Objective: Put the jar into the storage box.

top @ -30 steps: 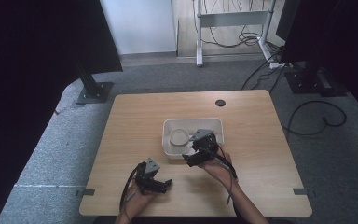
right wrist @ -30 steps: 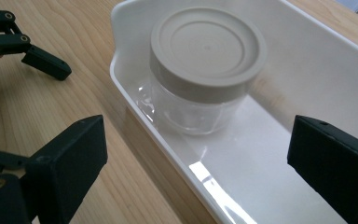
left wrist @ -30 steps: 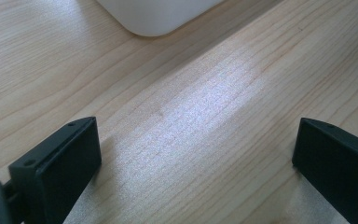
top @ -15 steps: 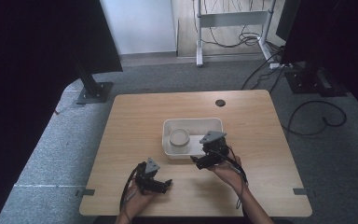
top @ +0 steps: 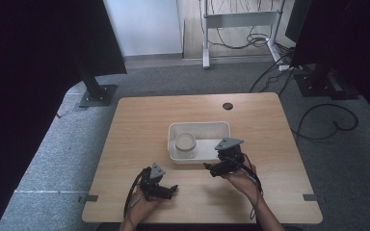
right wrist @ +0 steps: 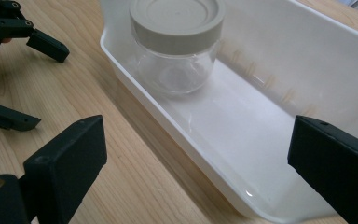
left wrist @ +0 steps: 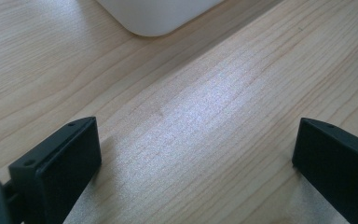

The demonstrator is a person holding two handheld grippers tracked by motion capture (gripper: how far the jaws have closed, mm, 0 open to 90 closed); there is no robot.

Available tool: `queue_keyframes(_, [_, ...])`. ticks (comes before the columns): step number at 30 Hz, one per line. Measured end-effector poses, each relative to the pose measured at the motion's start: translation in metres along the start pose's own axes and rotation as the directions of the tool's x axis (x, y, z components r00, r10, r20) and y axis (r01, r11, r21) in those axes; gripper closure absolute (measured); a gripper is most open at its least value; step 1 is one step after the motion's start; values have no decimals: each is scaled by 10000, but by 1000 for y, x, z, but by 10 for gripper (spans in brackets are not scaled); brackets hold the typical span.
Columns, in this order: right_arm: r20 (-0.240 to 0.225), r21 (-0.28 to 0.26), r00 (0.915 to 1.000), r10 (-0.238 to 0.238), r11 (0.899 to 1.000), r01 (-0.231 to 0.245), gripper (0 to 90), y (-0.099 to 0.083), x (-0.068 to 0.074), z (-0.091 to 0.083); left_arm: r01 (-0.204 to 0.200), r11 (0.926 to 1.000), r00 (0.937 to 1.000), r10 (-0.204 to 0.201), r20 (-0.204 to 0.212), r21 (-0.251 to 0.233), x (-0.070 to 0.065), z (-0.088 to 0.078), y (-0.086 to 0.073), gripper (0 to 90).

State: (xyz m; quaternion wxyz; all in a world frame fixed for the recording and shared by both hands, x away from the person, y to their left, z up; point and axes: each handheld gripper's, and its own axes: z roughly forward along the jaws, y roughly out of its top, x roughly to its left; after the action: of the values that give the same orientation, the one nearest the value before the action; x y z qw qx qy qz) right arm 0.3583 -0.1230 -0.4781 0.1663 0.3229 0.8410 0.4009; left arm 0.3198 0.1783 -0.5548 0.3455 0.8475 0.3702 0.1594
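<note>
- We find a glass jar (right wrist: 175,46) standing upright inside a white tray (top: 221,129) near the middle of the table (top: 135,125). It sits in the left part of the tray as the high view shows it, close to the tray's near wall.
- The right gripper (top: 212,169) hangs just at the tray's near right corner. In the right gripper view its jaws stand wide apart and hold nothing, and they straddle the tray's near rim.
- The left gripper (top: 171,188) rests low over bare wood near the table's front edge, apart from the tray. Its jaws are likewise spread and empty, and one rounded tray corner (left wrist: 156,18) lies ahead of them in the left gripper view.
- Our judgement on progress: the jar lies in the tray and no tool touches it. Whether it has just been set down or is about to be lifted out, we cannot tell.
- What is left, as we judge it, depends on that. If the jar is to come out, the whole grasp and lift remain to be done.
- Materials: the jar is clear, rounded glass, squat, and looks empty. It carries a broad, flat, matt grey-beige lid (right wrist: 177,16).
- The tray is smooth, glossy white plastic with rounded corners and upright walls. Faint reflections show on its floor.
- The table is pale wood with fine straight grain and a dull sheen.
</note>
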Motion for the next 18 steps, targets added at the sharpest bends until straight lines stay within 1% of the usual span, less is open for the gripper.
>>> queue_keyframes(8, [83, -102, 9998, 153, 9998, -152, 42, -8, -5, -8, -17, 10000, 10000, 17, -6, 3, 0, 0, 0, 8])
queue_keyframes(18, [302, -114, 9994, 171, 9998, -168, 44, -18, -11, -16, -19, 10000, 10000, 19, 0, 24, 0, 0, 0, 8])
